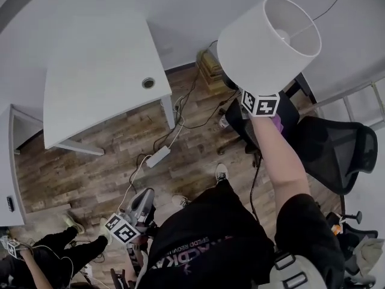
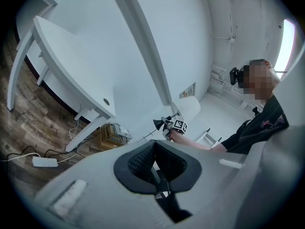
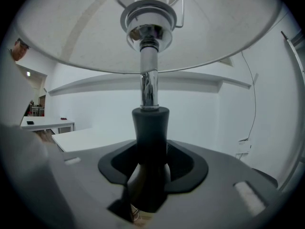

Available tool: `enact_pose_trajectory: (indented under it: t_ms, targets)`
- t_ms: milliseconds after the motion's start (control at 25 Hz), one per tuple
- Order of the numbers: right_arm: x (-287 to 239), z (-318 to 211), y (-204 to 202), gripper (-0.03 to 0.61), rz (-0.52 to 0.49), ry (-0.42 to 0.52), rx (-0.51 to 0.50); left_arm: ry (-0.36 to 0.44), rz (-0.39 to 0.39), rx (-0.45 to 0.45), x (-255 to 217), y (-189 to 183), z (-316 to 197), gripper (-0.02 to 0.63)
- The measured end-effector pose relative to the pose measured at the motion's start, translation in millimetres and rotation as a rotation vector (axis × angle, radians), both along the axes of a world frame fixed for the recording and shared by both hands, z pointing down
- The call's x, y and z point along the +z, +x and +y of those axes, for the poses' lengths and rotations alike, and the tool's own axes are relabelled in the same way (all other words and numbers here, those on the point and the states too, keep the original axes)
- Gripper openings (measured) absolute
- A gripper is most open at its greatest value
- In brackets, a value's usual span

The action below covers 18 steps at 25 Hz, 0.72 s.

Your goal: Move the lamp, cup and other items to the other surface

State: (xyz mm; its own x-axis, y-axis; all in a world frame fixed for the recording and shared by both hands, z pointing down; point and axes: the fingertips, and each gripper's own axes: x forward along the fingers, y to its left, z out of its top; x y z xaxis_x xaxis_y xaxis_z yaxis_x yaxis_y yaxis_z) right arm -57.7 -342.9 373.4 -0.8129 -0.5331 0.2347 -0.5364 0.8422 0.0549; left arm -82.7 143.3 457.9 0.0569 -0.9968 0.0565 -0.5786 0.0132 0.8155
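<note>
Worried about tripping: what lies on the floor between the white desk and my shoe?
A white power strip and loose cables, seen in the head view.

The person wore a black short-sleeved T-shirt [image 1: 240, 239] with reddish lettering [image 1: 191, 250] printed across it, dark trousers [image 1: 210, 200] and light sneakers [image 1: 221, 172]. A black camera unit [image 2: 237, 75] was strapped to the head, and a pale grey strap piece [image 1: 292, 274] with black slots showed at the shoulder. The left gripper [image 2: 159, 168] and the right gripper [image 3: 150, 168] each had a smooth grey housing with black inner pads and carried a marker cube [image 1: 260, 104] printed with black-and-white squares.
</note>
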Motion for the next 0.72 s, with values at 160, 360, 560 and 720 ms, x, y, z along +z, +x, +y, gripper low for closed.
enact_pose_trajectory:
  t_ms: [160, 360, 560, 720]
  targets:
    - [-8.7, -41.2, 24.9, 0.169, -0.007, 0.019, 0.007, -0.009, 0.007, 0.049, -1.5, 23.9, -49.9, 0.0]
    - [-8.6, -99.7, 53.8, 0.169, -0.012, 0.03, 0.012, -0.045, 0.015, 0.087, 2.3, 55.3, -104.2, 0.0]
    - [-0.6, -159.4, 93.2, 0.169, -0.029, 0.017, 0.052, -0.071, 0.017, 0.111, 2.5, 81.8, -151.8, 0.0]
    - [15.9, -207.9, 132.4, 0.169, -0.034, -0.009, 0.096, -0.101, 0.011, 0.124, 3.6, 97.9, -183.9, 0.0]
